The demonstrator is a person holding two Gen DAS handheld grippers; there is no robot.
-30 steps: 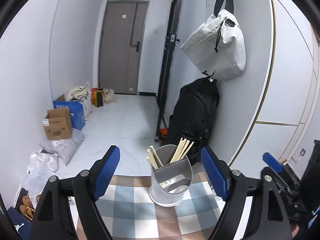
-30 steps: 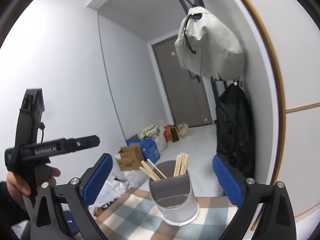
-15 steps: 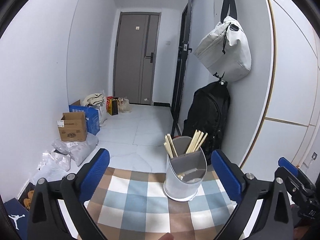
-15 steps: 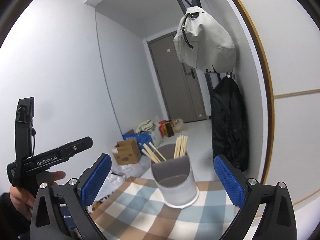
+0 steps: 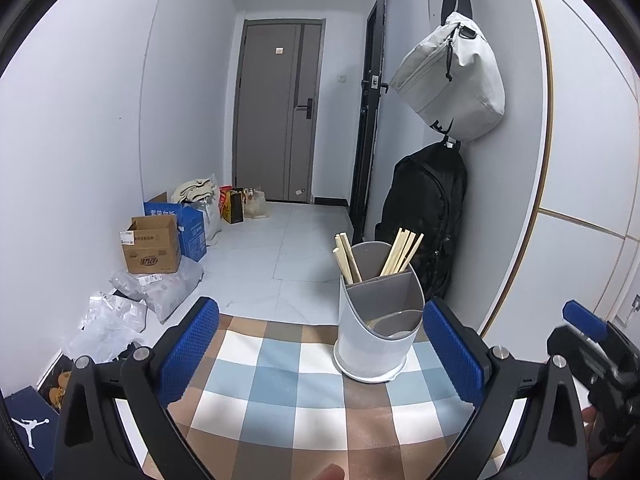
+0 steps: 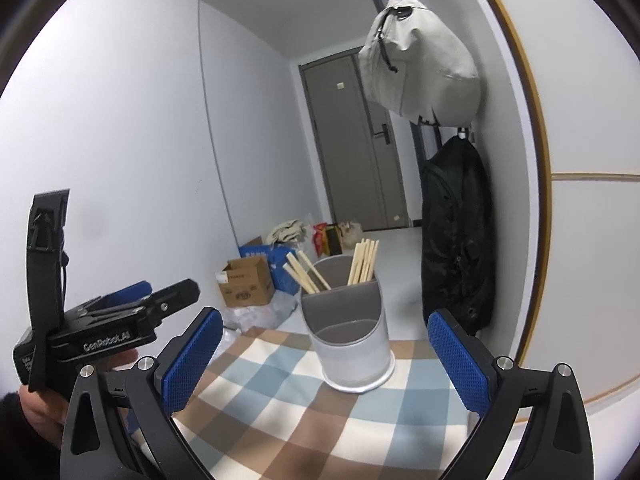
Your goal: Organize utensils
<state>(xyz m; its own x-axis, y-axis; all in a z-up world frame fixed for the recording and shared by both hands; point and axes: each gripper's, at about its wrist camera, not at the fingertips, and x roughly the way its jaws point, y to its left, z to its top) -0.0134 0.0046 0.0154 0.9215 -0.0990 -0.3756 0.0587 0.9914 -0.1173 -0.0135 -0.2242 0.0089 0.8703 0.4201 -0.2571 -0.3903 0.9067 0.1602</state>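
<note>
The left gripper (image 5: pixel 320 356) is hovering above the checked tablecloth (image 5: pixel 280 384) with its blue-padded jaws standing wide apart and nothing between them, and the right gripper (image 6: pixel 326 364) is doing the same, its jaws also spread wide and empty. Taking the utensil holder (image 5: pixel 378 328) as the landmark, both grippers are sitting on the near side of it, well apart from it, with the holder showing between each pair of fingers. The holder is standing upright on the tablecloth, near the cloth's far edge. Wooden chopsticks (image 5: pixel 396 254) are leaning in its raised rear part in two bunches, one to each side of a divider, their tips sticking up above the rim. The lower front compartment is holding something pale that is too unclear to name. Behind the holder and to its right, a black backpack (image 5: pixel 428 216) is hanging against the wall, with a light grey bag (image 5: pixel 452 80) hanging above it. Far behind the holder a grey door (image 5: pixel 280 112) is closing off the hallway, and to the holder's left a cardboard box (image 5: pixel 150 246) is sitting on the floor.
</note>
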